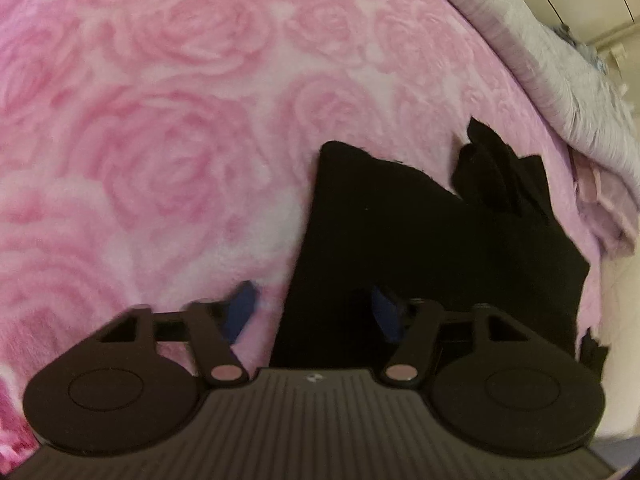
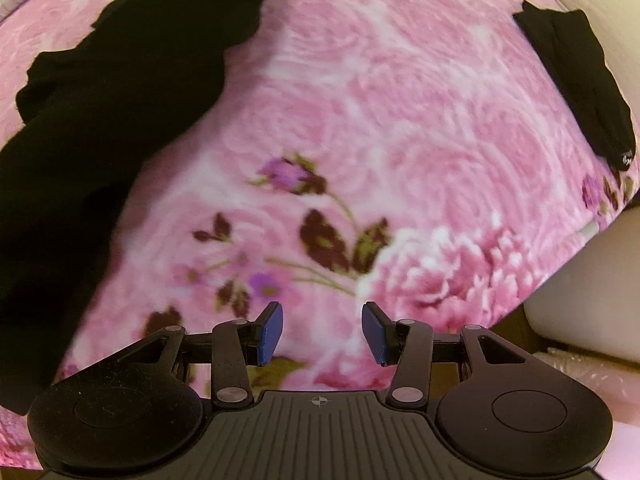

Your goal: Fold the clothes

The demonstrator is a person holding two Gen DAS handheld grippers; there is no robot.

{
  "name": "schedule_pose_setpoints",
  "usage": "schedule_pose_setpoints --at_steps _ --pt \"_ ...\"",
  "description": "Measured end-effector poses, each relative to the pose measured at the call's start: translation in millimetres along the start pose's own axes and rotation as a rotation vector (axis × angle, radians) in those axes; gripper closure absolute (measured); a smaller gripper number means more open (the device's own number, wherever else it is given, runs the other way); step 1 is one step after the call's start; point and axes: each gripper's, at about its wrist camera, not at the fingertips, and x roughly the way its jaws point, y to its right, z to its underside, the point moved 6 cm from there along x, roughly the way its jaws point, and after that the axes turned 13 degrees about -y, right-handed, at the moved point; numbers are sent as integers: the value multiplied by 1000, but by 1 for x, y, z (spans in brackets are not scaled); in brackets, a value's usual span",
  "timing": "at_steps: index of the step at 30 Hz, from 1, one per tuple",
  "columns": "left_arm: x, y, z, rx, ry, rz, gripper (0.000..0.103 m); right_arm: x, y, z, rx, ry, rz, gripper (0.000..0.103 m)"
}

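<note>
Left wrist: the left claw (image 1: 316, 312) gapes wide over the black garment's (image 1: 420, 232) left edge on the pink rose blanket (image 1: 160, 120), open blanket leftward. Right wrist: the right claw (image 2: 322, 332) spreads empty above bare blanket, garment left, its folds unreadable; another dark piece (image 2: 580, 80) is cut off far right.

Both tools are built alike. The left gripper (image 1: 314, 312) has a dark body with a ribbed grey plate running down its middle, a small round crosshair mark at the plate's top edge, and a big round black disc on each side. Two black link arms pivot on pale, pinkish metal pins, and each carries a blue finger pad (image 1: 244, 308). The right gripper (image 2: 322, 334) shows the same ribbed plate, discs, silver pins and ridged blue pads (image 2: 270, 334).
</note>
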Motion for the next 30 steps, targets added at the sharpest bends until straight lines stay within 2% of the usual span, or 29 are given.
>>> schedule_pose_setpoints --at_steps 2,5,12,15,16,18,19,21,24,27,30 --pt "1 7 2 15 -16 31 92 1 4 1 -1 -2 1 55" --pt "-8 26 10 106 -16 70 97 -1 11 1 -2 1 -2 55" --pt "-33 130 93 607 -73 260 96 -17 47 -5 32 47 10 55" --pt "-45 173 130 821 -98 341 91 -19 66 -6 62 53 26 55" --pt "-41 181 142 861 -125 342 90 -18 72 -5 70 50 29 55" --pt "-10 174 161 823 -229 262 91 -18 81 -4 83 38 27 55" --pt "-4 166 163 773 -255 235 93 -18 84 -1 90 34 16 55" --pt "-6 146 160 653 -278 243 92 -20 88 3 95 37 -16 55" --pt "-27 113 155 540 -273 244 84 -23 85 9 71 40 -73 55" --pt "-41 83 149 482 -251 158 81 -34 68 12 32 78 -202 55" --pt "-43 61 140 351 -218 116 81 -44 51 6 -6 126 -311 55"
